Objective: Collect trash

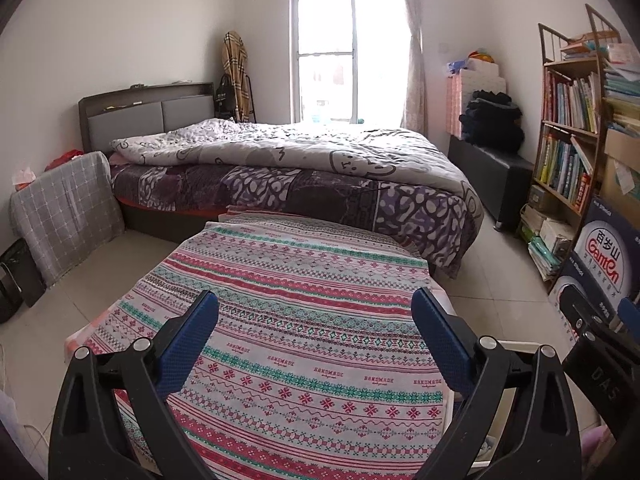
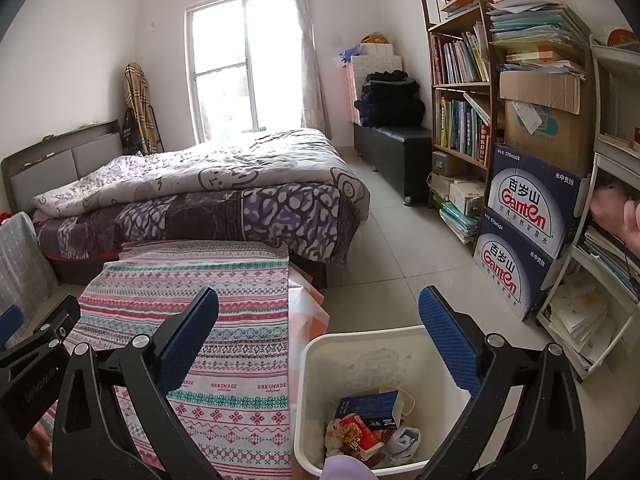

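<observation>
Left claw (image 1: 316,316), fingers spread wide and holding nothing, above the worktop (image 1: 304,320) covered in a striped patterned cloth. Right claw (image 2: 318,320), likewise wide and empty, above the white bin (image 2: 316,364) standing on the floor just beside the worktop. Trash in the bin: a blue box (image 2: 370,406), a red wrapper (image 2: 356,432) and crumpled paper (image 2: 404,440).

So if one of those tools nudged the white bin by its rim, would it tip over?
Probably it would slide or tip easily. The white bin looks like thin plastic and holds only a few scraps: a blue box and crumpled wrappers. It stands on smooth floor tiles, so it would likely skid first.
</observation>
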`<action>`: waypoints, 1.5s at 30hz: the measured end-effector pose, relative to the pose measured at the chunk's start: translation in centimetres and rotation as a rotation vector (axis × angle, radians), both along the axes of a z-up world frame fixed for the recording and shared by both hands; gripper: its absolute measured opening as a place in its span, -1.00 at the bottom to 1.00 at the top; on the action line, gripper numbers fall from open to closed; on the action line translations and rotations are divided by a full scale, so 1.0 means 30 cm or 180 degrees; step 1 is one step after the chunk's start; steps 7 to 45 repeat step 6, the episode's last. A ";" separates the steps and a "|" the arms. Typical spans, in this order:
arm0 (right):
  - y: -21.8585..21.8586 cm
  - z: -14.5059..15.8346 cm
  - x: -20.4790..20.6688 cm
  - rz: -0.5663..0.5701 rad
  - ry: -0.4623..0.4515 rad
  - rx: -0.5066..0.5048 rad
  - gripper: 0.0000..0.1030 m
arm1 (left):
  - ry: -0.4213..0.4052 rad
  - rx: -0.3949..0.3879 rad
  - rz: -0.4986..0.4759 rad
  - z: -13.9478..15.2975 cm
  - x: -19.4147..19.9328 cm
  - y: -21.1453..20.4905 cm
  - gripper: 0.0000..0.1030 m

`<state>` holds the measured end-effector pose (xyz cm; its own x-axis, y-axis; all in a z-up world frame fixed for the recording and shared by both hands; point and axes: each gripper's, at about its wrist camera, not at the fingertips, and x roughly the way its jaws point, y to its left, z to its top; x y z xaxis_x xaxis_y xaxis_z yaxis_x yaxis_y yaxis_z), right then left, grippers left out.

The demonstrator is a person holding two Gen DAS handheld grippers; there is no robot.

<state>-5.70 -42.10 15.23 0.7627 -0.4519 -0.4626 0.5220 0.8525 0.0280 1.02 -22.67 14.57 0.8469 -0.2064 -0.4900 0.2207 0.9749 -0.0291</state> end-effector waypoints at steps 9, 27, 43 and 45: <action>-0.002 -0.006 -0.006 0.0000 0.0014 -0.0001 0.86 | 0.0061 -0.0063 0.0004 0.007 0.006 0.007 0.85; -0.002 -0.006 -0.006 0.0000 0.0014 -0.0001 0.86 | 0.0061 -0.0063 0.0004 0.007 0.006 0.007 0.85; -0.002 -0.006 -0.006 0.0000 0.0014 -0.0001 0.86 | 0.0061 -0.0063 0.0004 0.007 0.006 0.007 0.85; -0.002 -0.006 -0.006 0.0000 0.0014 -0.0001 0.86 | 0.0061 -0.0063 0.0004 0.007 0.006 0.007 0.85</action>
